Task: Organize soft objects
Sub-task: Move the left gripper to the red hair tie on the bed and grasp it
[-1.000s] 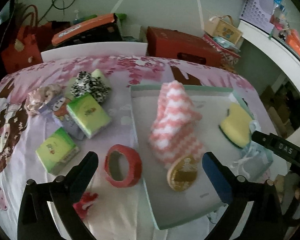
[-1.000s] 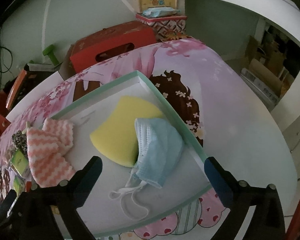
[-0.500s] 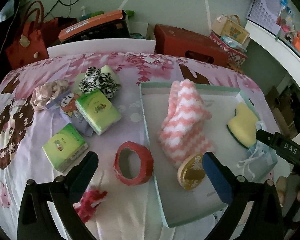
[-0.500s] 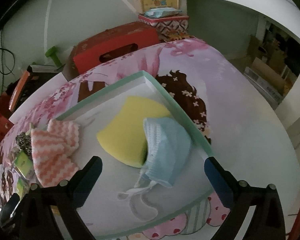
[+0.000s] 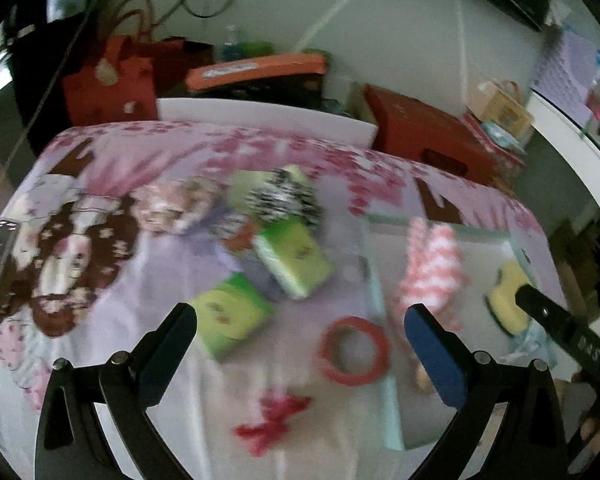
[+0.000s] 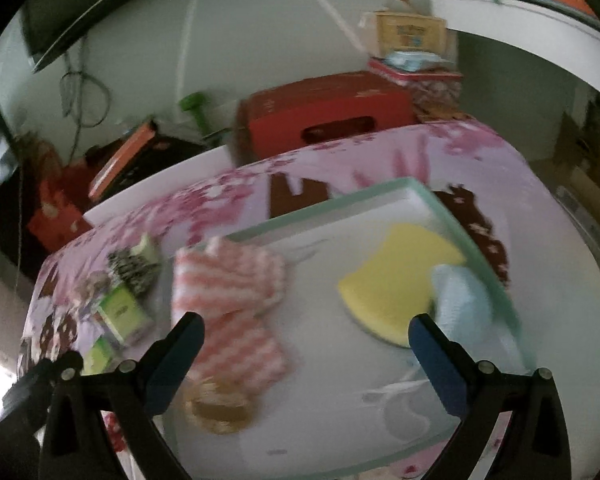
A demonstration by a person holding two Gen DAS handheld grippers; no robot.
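A white tray with a green rim [image 6: 324,208] holds a pink-and-white striped cloth [image 6: 228,292], a yellow sponge [image 6: 396,284], a blue face mask [image 6: 464,308] and a gold round tin [image 6: 220,408]. My right gripper [image 6: 304,344] is open and empty above the tray. My left gripper [image 5: 300,332] is open and empty above the cloth-covered table, left of the tray [image 5: 376,292]. Ahead of it lie two green tissue packs [image 5: 292,264], a black-and-white scrunchie [image 5: 284,196], a pink scrunchie [image 5: 172,208], a red tape roll [image 5: 356,352] and a red bow [image 5: 272,420].
The table carries a pink cartoon-print cover [image 5: 80,248]. Behind it stand a red box [image 6: 324,116], red bags [image 5: 108,84] and an orange-lidded case [image 5: 256,72]. A white shelf [image 6: 532,32] runs along the right. The right gripper's arm [image 5: 568,332] shows at the left view's right edge.
Both views have swung to the left, with motion blur. The left gripper has moved from over the tray's edge toward the tissue packs; the right gripper has shifted over the tray's middle. Both stay open.
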